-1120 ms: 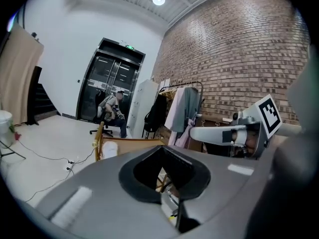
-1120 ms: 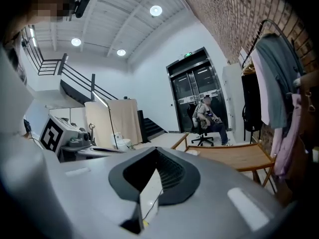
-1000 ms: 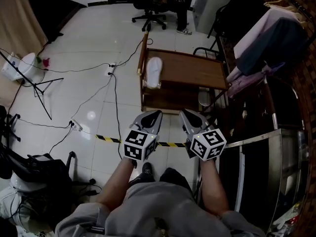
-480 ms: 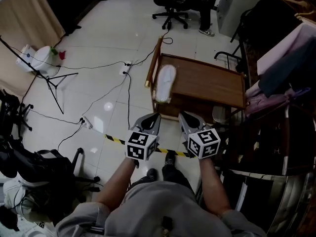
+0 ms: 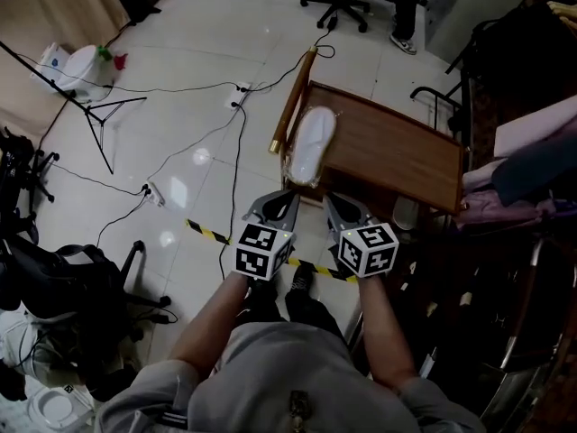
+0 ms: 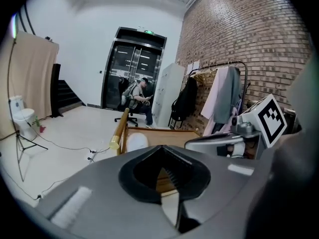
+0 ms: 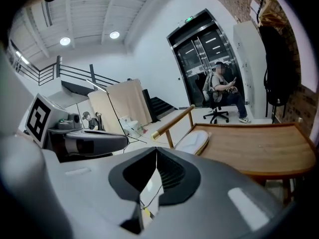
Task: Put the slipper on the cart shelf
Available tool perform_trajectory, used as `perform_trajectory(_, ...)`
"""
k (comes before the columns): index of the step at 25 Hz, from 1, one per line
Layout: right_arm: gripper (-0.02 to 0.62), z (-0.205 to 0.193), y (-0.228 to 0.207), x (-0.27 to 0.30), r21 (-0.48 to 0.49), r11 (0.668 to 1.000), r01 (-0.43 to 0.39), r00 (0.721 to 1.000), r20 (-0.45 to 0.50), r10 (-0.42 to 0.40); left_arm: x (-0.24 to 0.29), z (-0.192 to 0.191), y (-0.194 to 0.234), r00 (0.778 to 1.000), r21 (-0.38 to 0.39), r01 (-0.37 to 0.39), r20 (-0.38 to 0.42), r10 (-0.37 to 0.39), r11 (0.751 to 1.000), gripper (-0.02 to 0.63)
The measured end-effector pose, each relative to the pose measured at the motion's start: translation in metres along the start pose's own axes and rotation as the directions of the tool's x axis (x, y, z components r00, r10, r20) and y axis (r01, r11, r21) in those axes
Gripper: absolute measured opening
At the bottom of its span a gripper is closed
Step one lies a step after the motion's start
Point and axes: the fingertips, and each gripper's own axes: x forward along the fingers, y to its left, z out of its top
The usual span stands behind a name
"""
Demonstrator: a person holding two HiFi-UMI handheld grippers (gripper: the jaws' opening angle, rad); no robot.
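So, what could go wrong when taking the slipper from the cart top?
The white slipper lies along the edge of the brown wooden cart top; a nudge may knock it off. The left gripper and right gripper are both shut, so they may push it.

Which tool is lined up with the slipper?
The left tool: the white slipper lies just ahead of it; the right tool faces the bare top of the cart.

The left gripper (image 6: 160, 152) is seen with its jaws pressed together, nothing caught between them. Just past the tips, a white slipper (image 6: 135, 142) is laid on the wooden cart (image 6: 167, 135), near its handle (image 6: 120, 128). The right gripper (image 6: 194, 144) is spotted alongside.
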Motion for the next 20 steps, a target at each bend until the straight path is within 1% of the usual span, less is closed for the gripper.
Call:
perform_trajectory(3, 0.000, -0.009, -0.007, 0.022, 0.059, 0.998, 0.010, 0.999, -0.041, -0.008, 0.008, -0.007, 0.015, 1.000, -0.017, 0.016, -0.018, -0.016, 1.000, 0.008)
perform_trajectory(7, 0.006, -0.020, -0.023, 0.047, 0.135, 0.990, 0.028, 0.997, -0.077, -0.018, 0.020, -0.019, 0.033, 0.999, -0.039, 0.015, -0.052, -0.017, 0.999, 0.008)
perform_trajectory(9, 0.031, -0.027, -0.034, 0.060, 0.176, 0.983, 0.048, 0.995, -0.095, -0.031, 0.027, -0.024, 0.039, 0.998, -0.047, 0.014, -0.068, -0.017, 0.999, 0.008)
perform_trajectory(10, 0.060, -0.032, -0.039, 0.067, 0.205, 0.977, 0.057, 0.994, -0.106, -0.036, 0.030, -0.026, 0.043, 0.997, -0.047, 0.014, -0.079, -0.017, 0.999, 0.008)
perform_trajectory(12, 0.159, -0.043, -0.050, 0.083, 0.269, 0.961, 0.065, 0.992, -0.124, -0.033, 0.035, -0.031, 0.050, 0.995, -0.055, 0.014, -0.097, -0.020, 0.998, 0.008)
perform_trajectory(13, 0.187, -0.049, -0.055, 0.090, 0.306, 0.950, 0.063, 0.992, -0.126, -0.026, 0.036, -0.033, 0.052, 0.994, -0.063, 0.015, -0.106, -0.022, 0.998, 0.008)
perform_trajectory(14, 0.231, -0.055, -0.061, 0.098, 0.347, 0.936, 0.060, 0.992, -0.122, -0.019, 0.038, -0.035, 0.053, 0.993, -0.070, 0.016, -0.114, -0.024, 0.997, 0.008)
perform_trajectory(15, 0.256, -0.061, -0.067, 0.106, 0.391, 0.918, 0.060, 0.993, -0.116, -0.016, 0.039, -0.036, 0.055, 0.992, -0.073, 0.017, -0.121, -0.026, 0.997, 0.008)
perform_trajectory(17, 0.279, -0.072, -0.082, 0.118, 0.465, 0.882, 0.073, 0.993, -0.113, -0.023, 0.043, -0.038, 0.058, 0.991, -0.070, 0.017, -0.130, -0.026, 0.997, 0.008)
perform_trajectory(18, 0.279, -0.077, -0.088, 0.123, 0.488, 0.869, 0.083, 0.993, -0.118, -0.028, 0.044, -0.040, 0.058, 0.990, -0.072, 0.016, -0.136, -0.026, 0.997, 0.008)
perform_trajectory(20, 0.279, -0.085, -0.095, 0.132, 0.512, 0.854, 0.096, 0.991, -0.131, -0.032, 0.047, -0.043, 0.059, 0.988, -0.075, 0.015, -0.151, -0.026, 0.997, 0.008)
